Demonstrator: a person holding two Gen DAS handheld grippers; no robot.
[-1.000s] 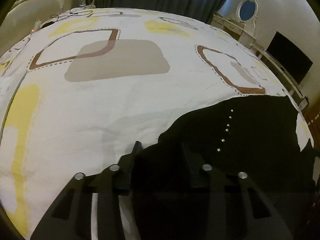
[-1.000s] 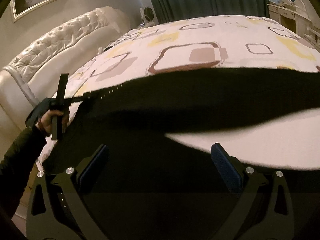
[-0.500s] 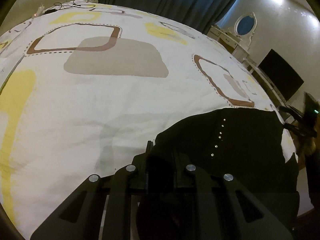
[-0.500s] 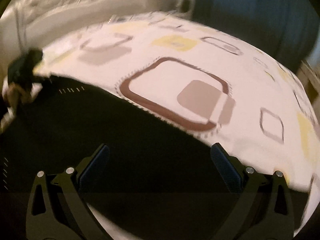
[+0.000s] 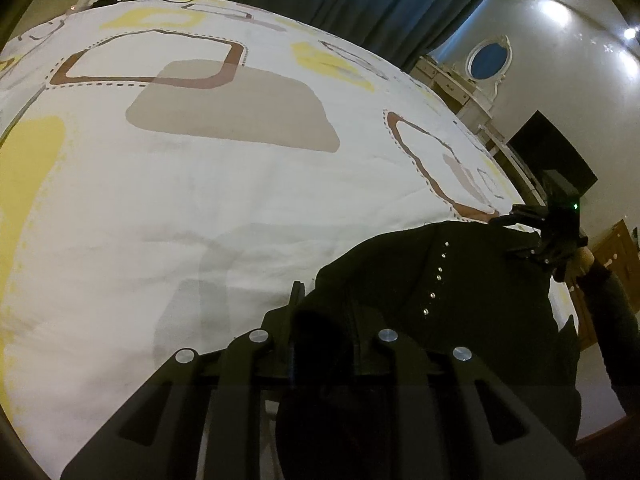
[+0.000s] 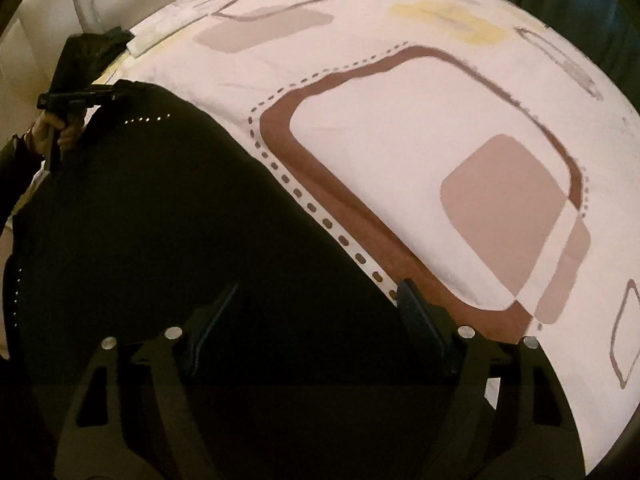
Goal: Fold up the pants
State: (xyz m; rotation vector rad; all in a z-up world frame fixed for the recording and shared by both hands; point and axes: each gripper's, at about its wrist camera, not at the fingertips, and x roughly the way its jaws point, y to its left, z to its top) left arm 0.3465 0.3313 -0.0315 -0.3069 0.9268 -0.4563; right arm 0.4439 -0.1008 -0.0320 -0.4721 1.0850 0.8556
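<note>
Black pants (image 6: 168, 240): flat on the patterned bedspread (image 6: 400, 128); long axis runs between the two hands.
Right gripper (image 6: 308, 316): directly above one end, jaws apart and just been closing, unclamped.
Left gripper (image 5: 320, 312): clenched on the opposite corner.
Obstructions: none on the bedspread; dresser (image 5: 452, 84) beyond.

Right hand-held gripper (image 6: 316, 308) now nearer the pants (image 6: 160, 220).

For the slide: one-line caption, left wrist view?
Left gripper pinching black pants on patterned bedspread; right gripper at far edge.
</note>
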